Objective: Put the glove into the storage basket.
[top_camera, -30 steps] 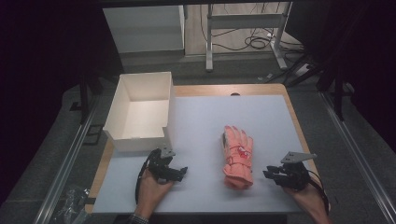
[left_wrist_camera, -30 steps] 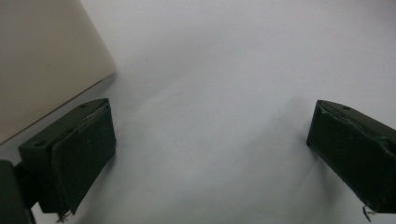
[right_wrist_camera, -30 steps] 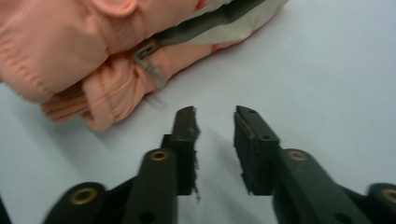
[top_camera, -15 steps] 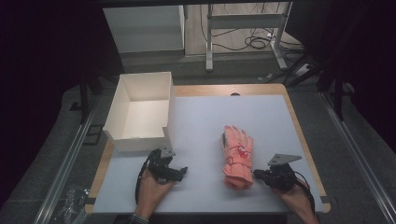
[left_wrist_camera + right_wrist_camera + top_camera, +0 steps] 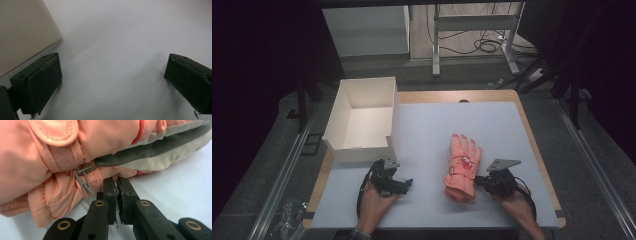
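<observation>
White tabletop point(image 5: 422, 130) bears a padded salmon glove point(image 5: 462, 167), my right gripper point(image 5: 117, 182) pinched at its cuff, left gripper point(image 5: 112, 82) wide, beside an empty box point(image 5: 362, 120).

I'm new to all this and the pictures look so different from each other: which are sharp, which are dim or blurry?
High view: the white table is brightly lit while the room around it falls into darkness. Left gripper view: soft and hazy, with faint shadows under the black pads and a blurred white box. Right gripper view: the pink glove is close, evenly lit and fairly sharp down to its stitching and grey clip.
</observation>
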The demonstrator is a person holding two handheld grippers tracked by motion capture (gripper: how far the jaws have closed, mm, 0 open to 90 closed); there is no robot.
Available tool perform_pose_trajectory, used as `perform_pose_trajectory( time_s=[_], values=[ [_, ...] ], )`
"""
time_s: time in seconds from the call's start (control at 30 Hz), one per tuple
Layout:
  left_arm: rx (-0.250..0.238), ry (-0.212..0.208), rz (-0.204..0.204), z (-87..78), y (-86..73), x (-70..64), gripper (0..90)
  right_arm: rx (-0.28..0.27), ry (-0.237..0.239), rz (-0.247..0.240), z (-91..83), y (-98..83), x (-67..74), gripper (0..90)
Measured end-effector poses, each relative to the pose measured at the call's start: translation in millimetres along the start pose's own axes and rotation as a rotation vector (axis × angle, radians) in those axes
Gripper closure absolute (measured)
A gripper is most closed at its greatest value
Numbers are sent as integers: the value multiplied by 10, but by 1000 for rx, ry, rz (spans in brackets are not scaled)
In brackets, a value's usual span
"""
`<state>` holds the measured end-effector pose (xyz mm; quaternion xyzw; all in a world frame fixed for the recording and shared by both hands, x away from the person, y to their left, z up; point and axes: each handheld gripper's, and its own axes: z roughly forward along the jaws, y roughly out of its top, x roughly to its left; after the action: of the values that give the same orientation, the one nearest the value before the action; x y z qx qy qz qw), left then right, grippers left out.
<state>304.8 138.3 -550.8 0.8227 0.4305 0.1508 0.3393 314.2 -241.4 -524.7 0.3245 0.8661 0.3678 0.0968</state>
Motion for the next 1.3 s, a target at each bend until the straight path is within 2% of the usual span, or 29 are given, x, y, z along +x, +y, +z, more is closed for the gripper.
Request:
perform_pose_trajectory(
  time_s=[0.57,1.3],
  values=[
    [0,0,1,0,0,1,12,1,20,-15,259,222,109,843],
    [0,0,0,0,0,0,12,-33,8,0,594,499,80,852]
  ],
)
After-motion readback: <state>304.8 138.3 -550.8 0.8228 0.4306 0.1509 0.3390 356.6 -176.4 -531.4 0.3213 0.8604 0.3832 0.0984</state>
